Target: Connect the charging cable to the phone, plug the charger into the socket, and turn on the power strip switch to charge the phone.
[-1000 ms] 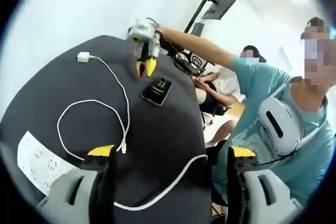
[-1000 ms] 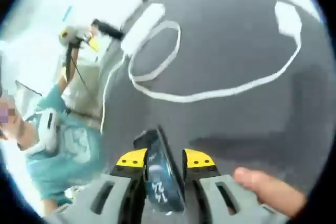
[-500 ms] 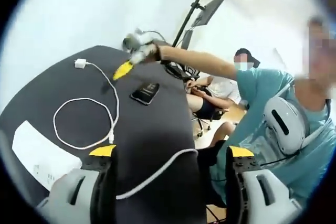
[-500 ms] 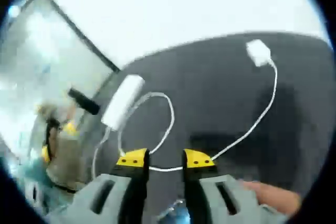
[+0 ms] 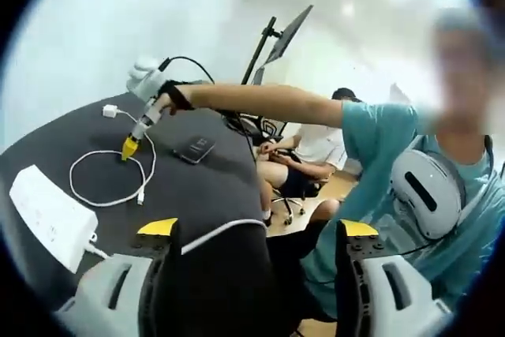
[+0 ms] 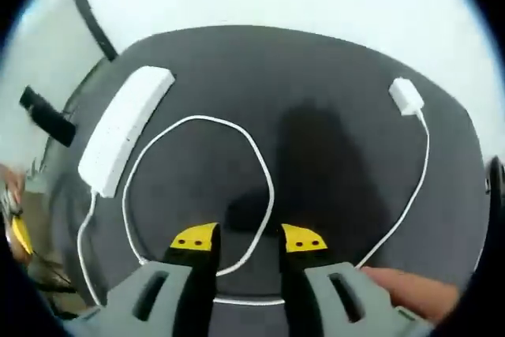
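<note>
While the right gripper (image 6: 249,236) hovers, jaws narrowly apart and empty, over the white charging cable (image 6: 260,171) looped on the dark worktop (image 6: 331,100), near the phone (image 5: 193,147), it should descend squarely onto the cable's free plug end; left gripper (image 5: 256,228) wide, idle.

A dark round table (image 6: 331,155) carries a power strip (image 6: 125,128), looped charging cable (image 6: 260,171), charger (image 6: 406,96) and phone (image 5: 194,147).

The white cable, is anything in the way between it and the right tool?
No. The right tool hangs open just above the looped white charging cable on the dark round table, with nothing visible between them.
</note>
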Demonstrator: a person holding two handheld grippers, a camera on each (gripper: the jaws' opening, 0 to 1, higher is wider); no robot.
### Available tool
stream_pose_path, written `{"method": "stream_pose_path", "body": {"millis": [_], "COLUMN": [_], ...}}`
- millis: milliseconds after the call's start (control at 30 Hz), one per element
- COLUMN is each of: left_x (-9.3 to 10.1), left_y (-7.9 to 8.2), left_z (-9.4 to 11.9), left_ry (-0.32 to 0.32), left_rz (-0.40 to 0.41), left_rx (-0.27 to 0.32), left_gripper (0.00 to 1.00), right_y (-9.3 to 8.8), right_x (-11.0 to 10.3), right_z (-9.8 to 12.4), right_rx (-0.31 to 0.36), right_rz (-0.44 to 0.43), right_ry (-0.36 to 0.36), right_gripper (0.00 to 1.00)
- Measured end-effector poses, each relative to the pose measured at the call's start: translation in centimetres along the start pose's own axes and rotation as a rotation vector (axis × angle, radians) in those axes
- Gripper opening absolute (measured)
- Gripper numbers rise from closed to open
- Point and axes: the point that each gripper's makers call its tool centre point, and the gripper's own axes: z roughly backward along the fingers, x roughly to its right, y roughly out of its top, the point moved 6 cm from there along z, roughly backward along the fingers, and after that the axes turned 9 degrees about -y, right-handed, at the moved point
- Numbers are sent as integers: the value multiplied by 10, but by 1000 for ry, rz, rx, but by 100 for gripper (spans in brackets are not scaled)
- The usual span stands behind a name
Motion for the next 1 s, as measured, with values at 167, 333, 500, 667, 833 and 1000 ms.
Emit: {"method": "stream_pose_path", "body": {"millis": [167,333,500,667,833,1000], "left_x": [4,6,6,8,12,13], "left_y": [-12,-16,-15,-12,-6,-2], "left_z": [8,13,13,12,9,4], "left_ry": [2,-7,-6,-5,1,5], "left_rz": [7,2,1,-10,-19,-24], "left_rx": [27,40,40,33,35,22], "left_gripper": [74,73,71,71,71,70], "right_y": [-10,-20,-20,4,21,25], "right_x": [-3,-7,-12,-12,-5,-21], "right_z": [-7,-3,-1,27,60,102], "right_rx": [-11,49,49,190,212,206], "right_rz": [-1,145,220,197,296,486], "right_ry": [-54,-96,-145,-135,-181,-62], "right_gripper": [21,14,2,1,1,1]}}
